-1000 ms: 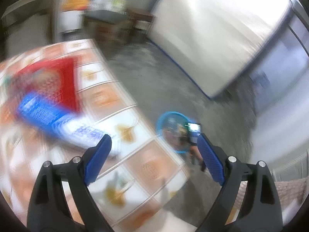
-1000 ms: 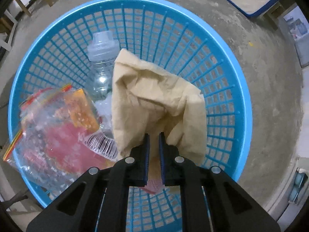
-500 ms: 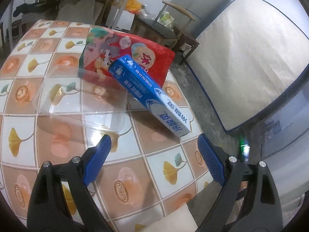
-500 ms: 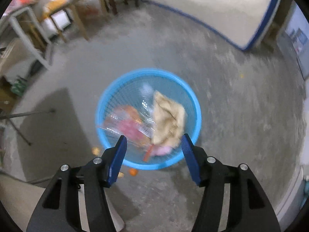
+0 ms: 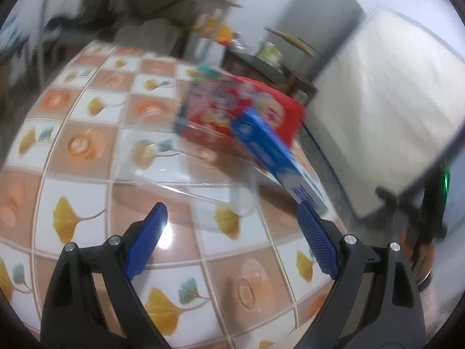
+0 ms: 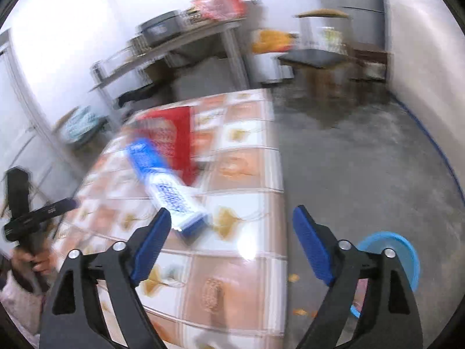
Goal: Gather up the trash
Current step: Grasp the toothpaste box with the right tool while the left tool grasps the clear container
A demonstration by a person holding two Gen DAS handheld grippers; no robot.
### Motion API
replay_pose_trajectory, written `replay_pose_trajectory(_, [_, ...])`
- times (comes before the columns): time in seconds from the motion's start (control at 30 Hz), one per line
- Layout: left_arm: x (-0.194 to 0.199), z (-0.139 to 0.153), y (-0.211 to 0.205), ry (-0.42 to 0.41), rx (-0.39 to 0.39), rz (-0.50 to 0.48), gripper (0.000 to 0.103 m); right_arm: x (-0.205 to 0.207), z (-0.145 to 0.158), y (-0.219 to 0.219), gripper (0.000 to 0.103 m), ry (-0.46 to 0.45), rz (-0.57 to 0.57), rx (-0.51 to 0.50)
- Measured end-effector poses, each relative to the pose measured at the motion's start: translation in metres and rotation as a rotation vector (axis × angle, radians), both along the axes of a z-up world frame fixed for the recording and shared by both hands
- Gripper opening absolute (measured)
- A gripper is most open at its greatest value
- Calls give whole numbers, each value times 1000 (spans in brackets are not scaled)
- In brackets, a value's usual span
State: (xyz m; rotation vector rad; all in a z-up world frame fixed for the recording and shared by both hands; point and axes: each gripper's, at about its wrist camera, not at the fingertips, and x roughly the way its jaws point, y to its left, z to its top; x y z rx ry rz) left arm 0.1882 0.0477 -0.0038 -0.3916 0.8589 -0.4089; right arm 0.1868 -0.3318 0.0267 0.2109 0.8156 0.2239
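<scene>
A long blue and white box (image 5: 279,157) lies on the tiled table (image 5: 87,151), partly over a red printed bag (image 5: 247,110). A clear plastic tray (image 5: 186,168) rests beside them, just ahead of my left gripper (image 5: 232,218), which is open and holds nothing. My right gripper (image 6: 232,226) hangs over the table's near corner, its jaws opening with nothing between them; the blue box (image 6: 165,186) and red bag (image 6: 174,139) lie ahead of it. The blue mesh basket (image 6: 398,256) stands on the floor at lower right.
A person's hand (image 6: 35,258) holds the other gripper at the left edge of the right wrist view. A white mattress (image 5: 392,110) leans on the wall beyond the table. Shelves, a small dark table (image 6: 314,55) and a chair stand at the back. Grey concrete floor (image 6: 363,160) lies to the right.
My right gripper let go of the tan paper into the basket, opened wide and rose up to face the table. My left gripper swung from the basket to the tray and box.
</scene>
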Motion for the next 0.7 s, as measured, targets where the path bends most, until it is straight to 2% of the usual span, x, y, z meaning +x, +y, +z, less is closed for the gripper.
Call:
replay_pose_trajectory(0.07, [18, -15, 19, 89, -87, 73, 87, 15, -3, 26, 85, 9, 57, -18])
replay_pose_trajectory(0.1, [23, -20, 23, 116, -106, 92, 85, 23, -5, 37, 85, 14, 81, -30])
replay_pose_trajectory(0.13, [31, -26, 28, 140, -125, 114, 77, 30, -6, 48, 85, 20, 101, -45])
replay_pose_trajectory(0.23, [45, -38, 31, 182, -153, 147, 68, 53, -19, 77, 85, 62, 152, -94])
replay_pose_trajectory(0.3, [52, -48, 29, 221, -171, 158, 63, 63, -27, 81, 85, 81, 161, -130])
replay_pose_trajectory(0.4, [58, -56, 23, 249, -205, 163, 59, 76, -36, 102, 85, 100, 198, -187])
replay_pose_trajectory(0.47, [60, -59, 17, 248, -201, 165, 56, 86, -43, 110, 85, 118, 219, -216])
replay_pose_trajectory(0.63, [62, -67, 15, 280, -208, 193, 33, 100, -60, 126, 85, 162, 262, -246])
replay_pose_trajectory(0.7, [61, -69, 16, 286, -222, 205, 30, 99, -63, 133, 80, 163, 282, -259])
